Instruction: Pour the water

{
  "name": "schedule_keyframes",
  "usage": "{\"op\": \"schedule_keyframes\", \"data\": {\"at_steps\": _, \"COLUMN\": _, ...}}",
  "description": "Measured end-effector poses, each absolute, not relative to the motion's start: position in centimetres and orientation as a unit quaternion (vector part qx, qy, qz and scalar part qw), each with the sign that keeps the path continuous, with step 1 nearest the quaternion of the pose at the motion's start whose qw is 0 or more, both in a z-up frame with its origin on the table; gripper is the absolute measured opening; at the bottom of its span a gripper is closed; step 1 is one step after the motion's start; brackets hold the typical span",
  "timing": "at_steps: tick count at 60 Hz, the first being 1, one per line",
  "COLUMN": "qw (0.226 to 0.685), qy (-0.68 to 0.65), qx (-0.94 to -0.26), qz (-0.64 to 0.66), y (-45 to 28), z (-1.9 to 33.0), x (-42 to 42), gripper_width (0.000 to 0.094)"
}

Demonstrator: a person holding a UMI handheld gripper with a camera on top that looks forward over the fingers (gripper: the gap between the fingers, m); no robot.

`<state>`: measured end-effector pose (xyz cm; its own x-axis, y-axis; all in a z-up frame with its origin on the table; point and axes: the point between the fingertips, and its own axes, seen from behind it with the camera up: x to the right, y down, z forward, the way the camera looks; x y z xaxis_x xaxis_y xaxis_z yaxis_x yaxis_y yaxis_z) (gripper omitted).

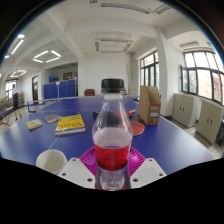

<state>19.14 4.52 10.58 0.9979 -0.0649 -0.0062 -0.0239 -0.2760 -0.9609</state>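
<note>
between my fingers (78,171) stands one bottle (111,135), black cap on, red label, water up near the shoulder. gripper (111,172) looks clamped on it: both pink pads meet the label band with no gap i can make out. bottle upright, its base hidden below the fingers, so i cannot say whether it rests on the blue table (175,142) or hangs in my grip. one white cup (51,160) just beside my left finger, rim up; i take it as the target. judgement: the cap needs to come off before any tilt; then bring the neck over the cup rim and tip slowly, grip firm so the label does not slip. count: bottle 1, cup 1, yellow book (70,124) 1, brown box (150,104) 1
</note>
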Motion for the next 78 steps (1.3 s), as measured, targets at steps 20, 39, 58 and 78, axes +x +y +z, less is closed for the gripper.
{"op": "schedule_keyframes", "data": {"at_steps": 20, "qw": 0.574, "qy": 0.034, "qx": -0.817, "qz": -0.035, "y": 4.3, "z": 9.0, "x": 19.1, "gripper_width": 0.0688}}
{"op": "schedule_keyframes", "data": {"at_steps": 39, "qw": 0.519, "qy": 0.056, "qx": -0.852, "qz": -0.05, "y": -5.3, "z": 12.8, "x": 17.6, "gripper_width": 0.0849}}
{"op": "schedule_keyframes", "data": {"at_steps": 58, "qw": 0.505, "qy": 0.064, "qx": -0.858, "qz": -0.075, "y": -24.1, "z": 20.8, "x": 12.6, "gripper_width": 0.0852}}
{"op": "schedule_keyframes", "data": {"at_steps": 78, "qw": 0.518, "qy": 0.062, "qx": -0.848, "qz": -0.097, "y": -35.0, "z": 24.6, "x": 9.1, "gripper_width": 0.0852}}
